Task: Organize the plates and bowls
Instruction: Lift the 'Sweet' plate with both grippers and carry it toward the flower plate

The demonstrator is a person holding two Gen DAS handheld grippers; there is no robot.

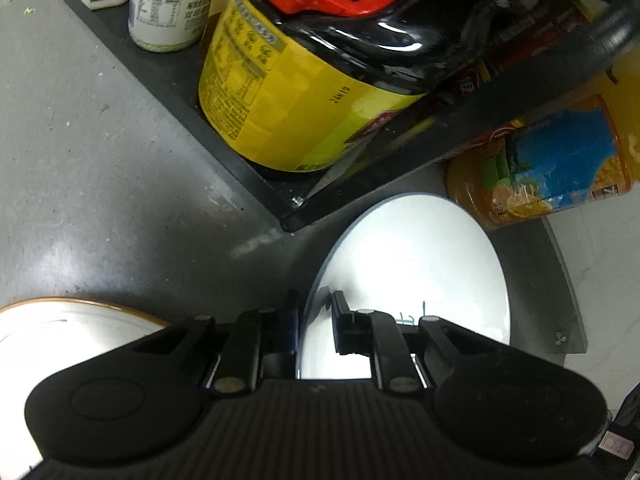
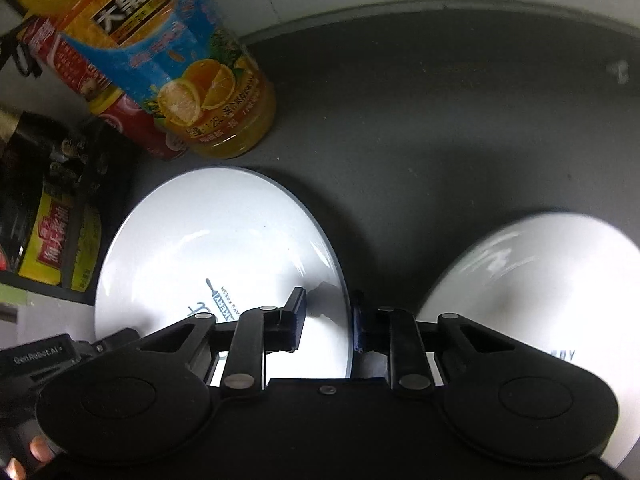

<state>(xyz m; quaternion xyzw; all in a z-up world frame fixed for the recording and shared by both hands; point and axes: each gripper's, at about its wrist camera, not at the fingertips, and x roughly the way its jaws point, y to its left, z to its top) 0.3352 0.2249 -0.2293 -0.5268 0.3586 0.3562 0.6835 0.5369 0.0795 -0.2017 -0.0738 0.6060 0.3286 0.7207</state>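
White plate [image 2: 216,248] with a blue printed mark lies flat on the dark bench [image 2: 440,120], blue-grey rim all round. Both tools straddle its rim from opposite sides. Left gripper [image 1: 316,320] sits at the plate's 9 o'clock edge, one finger outside the rim, one over the white face; a gap shows beside the inner finger, so the jaws look narrowed around the rim but not firmly clenched. Right gripper [image 2: 328,316] brackets the 3 o'clock edge likewise, jaws close about the rim with daylight on either side; contact cannot be told.

Outward: an orange juice bottle [image 2: 188,72] stands just past the plate's 11 o'clock, a red can [image 2: 132,120] beside it. A yellow-labelled jug [image 1: 280,92] with a red handle sits in a black tray [image 1: 224,160] at 10 o'clock. A second white dish [image 2: 540,280] lies at 3 o'clock, apart; a gold-rimmed plate [image 1: 72,324] at 9 o'clock.

Step judged: taking a two-handed grasp on the plate. Next move calls for both jaws clamping fully, then an even lift, clear of the bottle.
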